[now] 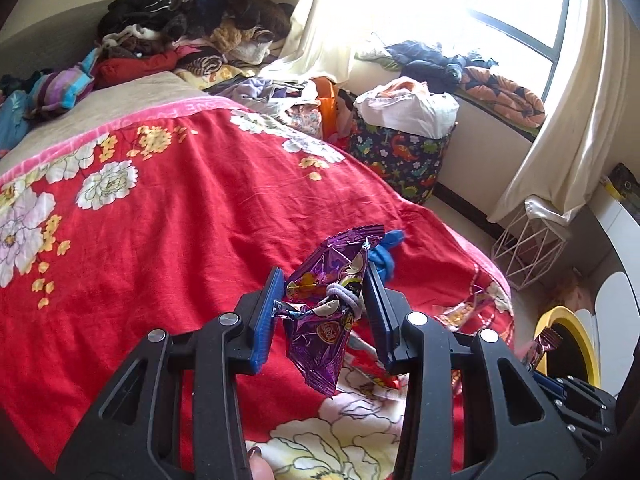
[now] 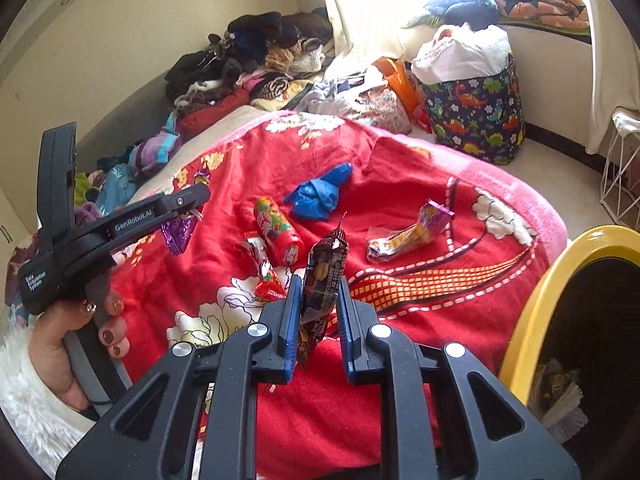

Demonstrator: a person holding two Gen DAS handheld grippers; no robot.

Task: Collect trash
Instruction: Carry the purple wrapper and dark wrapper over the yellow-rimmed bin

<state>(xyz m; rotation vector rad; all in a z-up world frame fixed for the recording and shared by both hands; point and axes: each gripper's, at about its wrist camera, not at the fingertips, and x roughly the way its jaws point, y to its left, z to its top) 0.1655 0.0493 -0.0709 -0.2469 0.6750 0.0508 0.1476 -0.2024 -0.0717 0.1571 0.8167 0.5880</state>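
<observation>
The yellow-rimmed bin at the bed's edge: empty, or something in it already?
Not empty. The right wrist view looks into the yellow-rimmed bin, and crumpled wrappers lie inside; how full it is, I cannot tell.

Bright curtained window [image 1: 516, 0] beyond a bed [image 1: 160, 208] under red floral blanket

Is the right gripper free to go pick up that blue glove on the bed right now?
Probably not yet. The right gripper is shut on a dark wrapper, so its jaws are taken. The blue glove lies uncovered on the blanket, so the path looks clear once the wrapper is dropped.
</observation>
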